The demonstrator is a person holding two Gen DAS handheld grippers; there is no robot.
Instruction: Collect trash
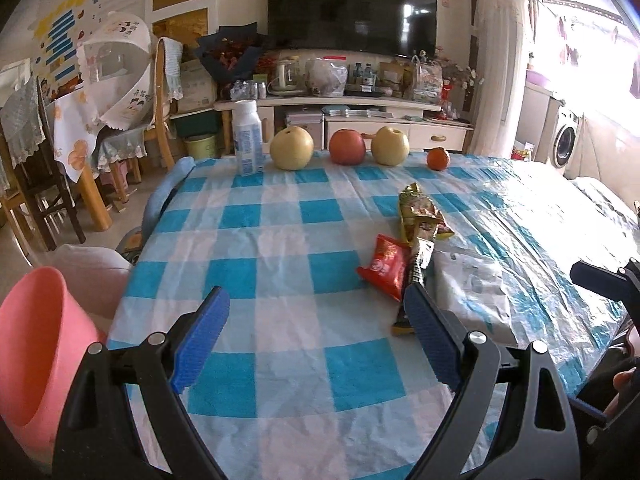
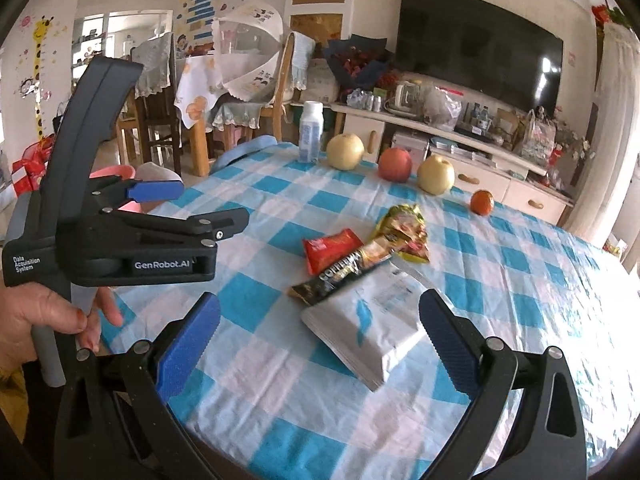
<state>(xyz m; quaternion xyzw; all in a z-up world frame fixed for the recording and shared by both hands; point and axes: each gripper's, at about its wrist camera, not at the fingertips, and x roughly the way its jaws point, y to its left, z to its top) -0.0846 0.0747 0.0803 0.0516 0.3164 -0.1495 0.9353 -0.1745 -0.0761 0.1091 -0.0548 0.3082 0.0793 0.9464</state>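
Both released, holding nothing. Left hand-held gripper (image 1: 316, 340): red wrapper (image 1: 385, 266) at 1 o'clock. Right hand-held gripper (image 2: 320, 344): white pouch (image 2: 370, 328) between fingers, on worktop (image 2: 520, 280).

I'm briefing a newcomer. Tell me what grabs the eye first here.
A cluster of wrappers, red, gold and dark, lies mid-table beside a white pouch. Behind them a row of fruit and a white bottle line the far edge. A pink bin stands left of the table.
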